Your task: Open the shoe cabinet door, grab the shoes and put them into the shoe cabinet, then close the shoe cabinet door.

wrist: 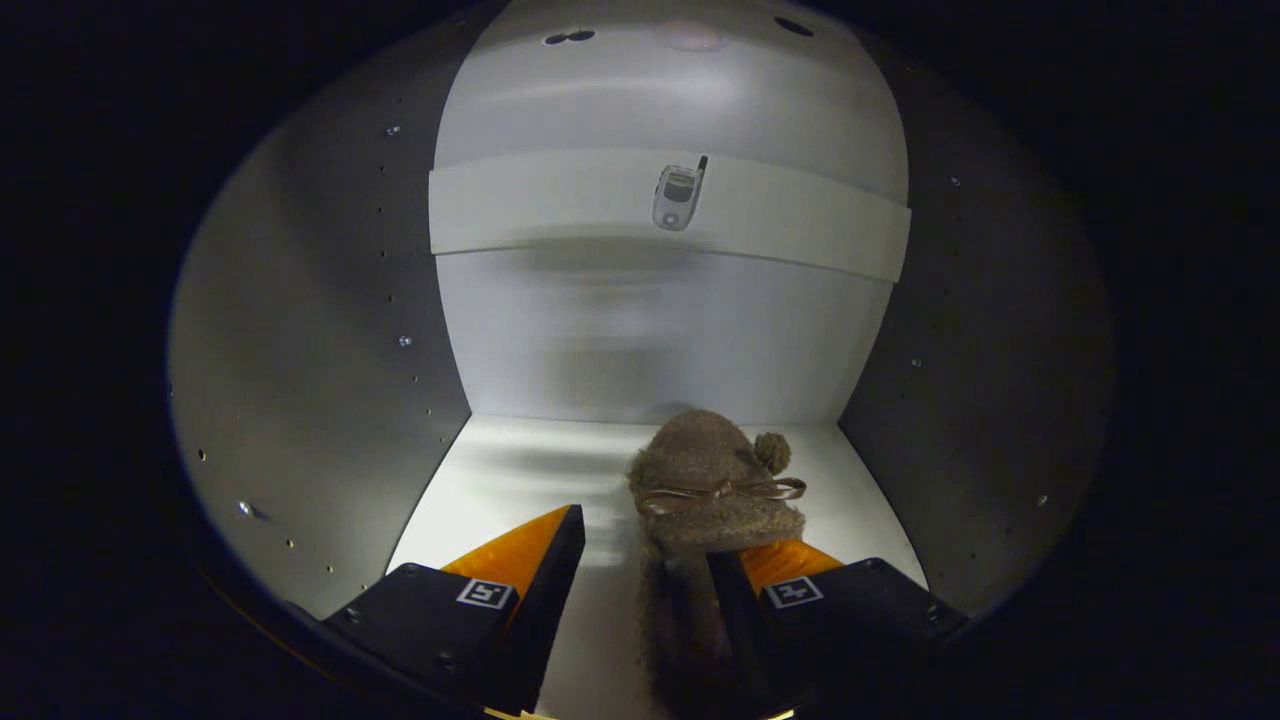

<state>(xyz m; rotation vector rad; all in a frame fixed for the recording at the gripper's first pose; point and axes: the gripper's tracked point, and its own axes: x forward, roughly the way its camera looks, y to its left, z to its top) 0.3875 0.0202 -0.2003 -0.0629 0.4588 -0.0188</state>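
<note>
Interior of a shoe cabinet [320, 330], seen along the gripper [650, 545]. Smooth, matte pale panels on all sides; side walls dotted with rows of small drilled peg holes and a few shiny screw heads. Flat shelf [560, 215] across the back at upper height, with a straight front edge bent into a curve by the lens. Small flip phone [678, 197] with a stubby antenna at the middle of that shelf edge; whether lying on it or fixed to it cannot be told. Glossy floor panel [500, 480] below, catching streaks of light.

Fuzzy brown slipper [715, 480] on the floor panel, toe toward the back wall, rounded and woolly, with a thin satin ribbon bow [720, 492] across the top and a small pompom [772, 451] on its right side. Gripper fingers wide apart, wedge-shaped and tapering to points; left finger clear of the slipper with bare floor between, right finger [790, 565] just beside or under the slipper's right edge. No squeeze from both sides visible; slipper resting between the fingers, nearer the right one.
</note>
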